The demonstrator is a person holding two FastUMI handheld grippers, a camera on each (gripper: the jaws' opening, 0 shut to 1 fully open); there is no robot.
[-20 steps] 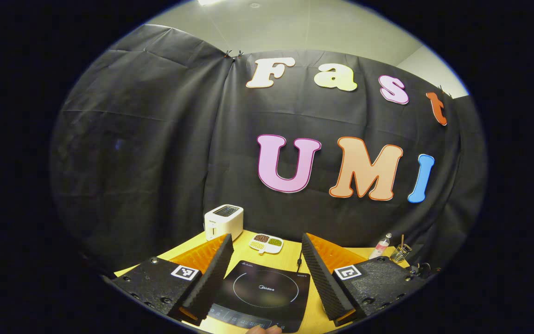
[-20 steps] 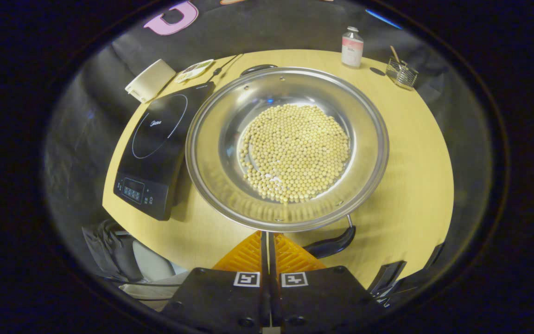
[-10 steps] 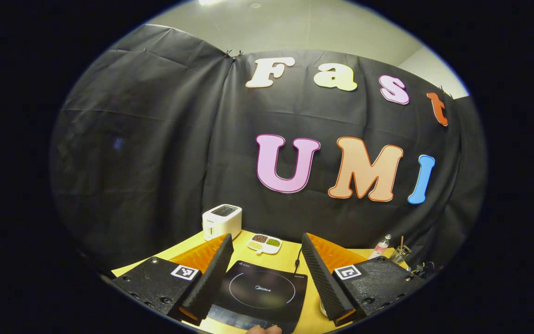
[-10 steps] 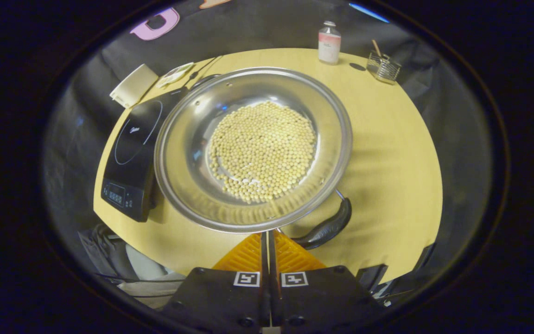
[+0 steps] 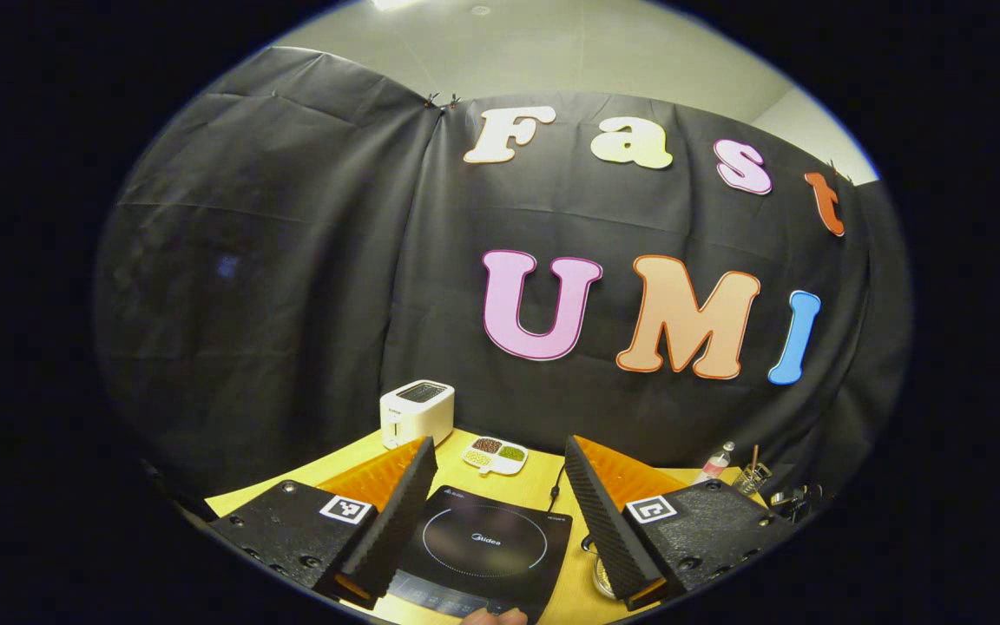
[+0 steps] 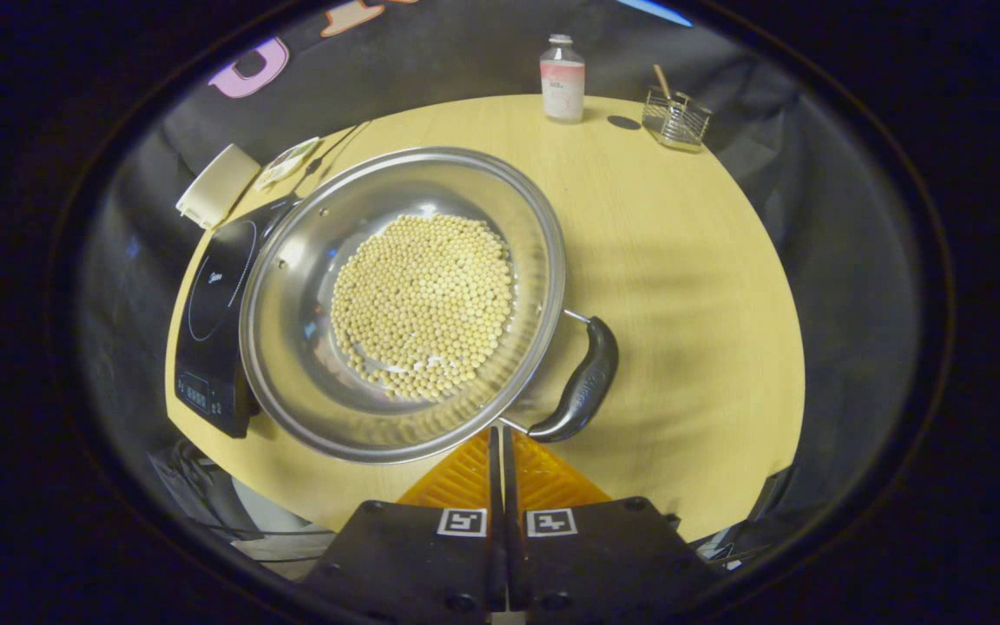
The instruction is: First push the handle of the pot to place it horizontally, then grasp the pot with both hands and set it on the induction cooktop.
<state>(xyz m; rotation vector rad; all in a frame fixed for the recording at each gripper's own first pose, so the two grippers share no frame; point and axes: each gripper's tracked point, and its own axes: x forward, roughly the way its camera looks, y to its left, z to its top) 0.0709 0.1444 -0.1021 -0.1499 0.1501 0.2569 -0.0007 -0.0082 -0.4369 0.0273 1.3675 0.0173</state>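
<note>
In the right gripper view, a wide steel pot (image 6: 292, 347) with pale round beans (image 6: 422, 304) in it stands on the wooden table (image 6: 682, 286). Its black side handle (image 6: 582, 382) points to the right of the rim. My right gripper (image 6: 500, 431) is shut with nothing between its fingers, tips at the pot's near rim beside the handle's lower end. The black induction cooktop (image 6: 209, 312) lies left of the pot, which overlaps its right edge. My left gripper (image 5: 496, 512) hangs open above the cooktop (image 5: 483, 547), and a sliver of the pot (image 5: 600, 575) shows by its right finger.
A white toaster (image 5: 417, 412) and a small divided dish (image 5: 496, 454) sit behind the cooktop. A small bottle (image 6: 562, 78) and a glass holder (image 6: 676, 117) stand at the table's far edge. A fingertip (image 5: 491, 616) shows at the bottom of the left gripper view.
The pot has turned: its black handle swung from the near side round to the right, with my shut right gripper following the rim. The left gripper hardly moved.
</note>
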